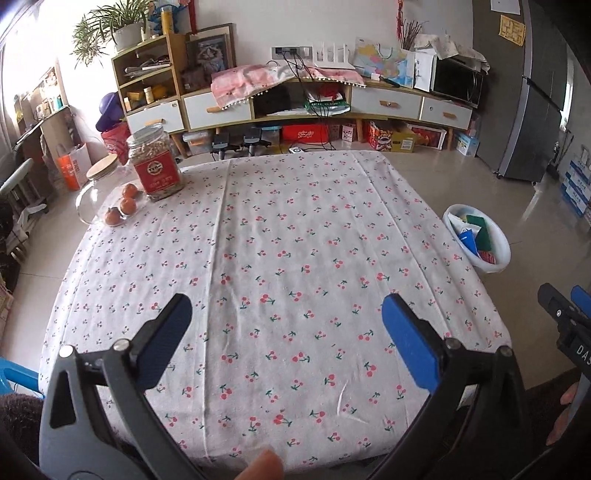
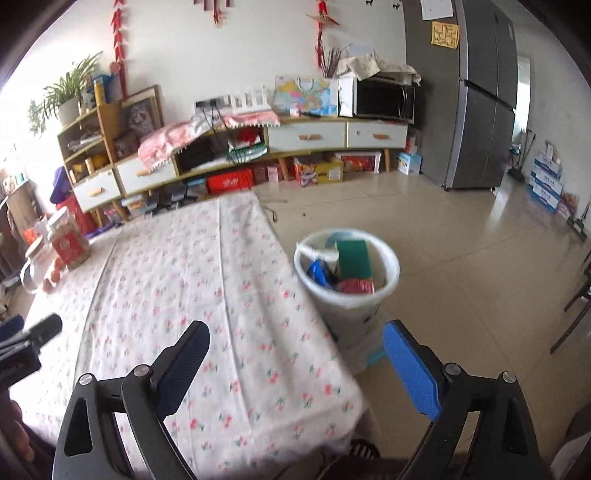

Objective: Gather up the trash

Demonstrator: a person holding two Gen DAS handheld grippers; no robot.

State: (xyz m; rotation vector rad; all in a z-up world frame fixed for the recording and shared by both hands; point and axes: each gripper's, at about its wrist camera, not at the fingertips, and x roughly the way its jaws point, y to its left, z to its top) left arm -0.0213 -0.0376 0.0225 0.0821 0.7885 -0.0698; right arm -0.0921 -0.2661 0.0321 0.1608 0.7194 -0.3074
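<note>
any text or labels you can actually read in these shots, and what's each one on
"DAS", cut off at the frame edge: on the right gripper body, left wrist view.
Red label on the grain jar: an emblem and small print, too blurred to read.
Red box under the cabinet: white characters, unreadable.
Yellow notice on the fridge: too small.
Floor cartons: blurred.

Cherry-print tablecloth (image 1: 280, 229) (jars (image 1: 157, 166), oranges (image 1: 127, 205))

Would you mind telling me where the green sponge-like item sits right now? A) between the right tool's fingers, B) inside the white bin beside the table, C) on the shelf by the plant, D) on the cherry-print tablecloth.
B: the green item lies inside the white bin on the floor beside the table, among other trash.
</note>
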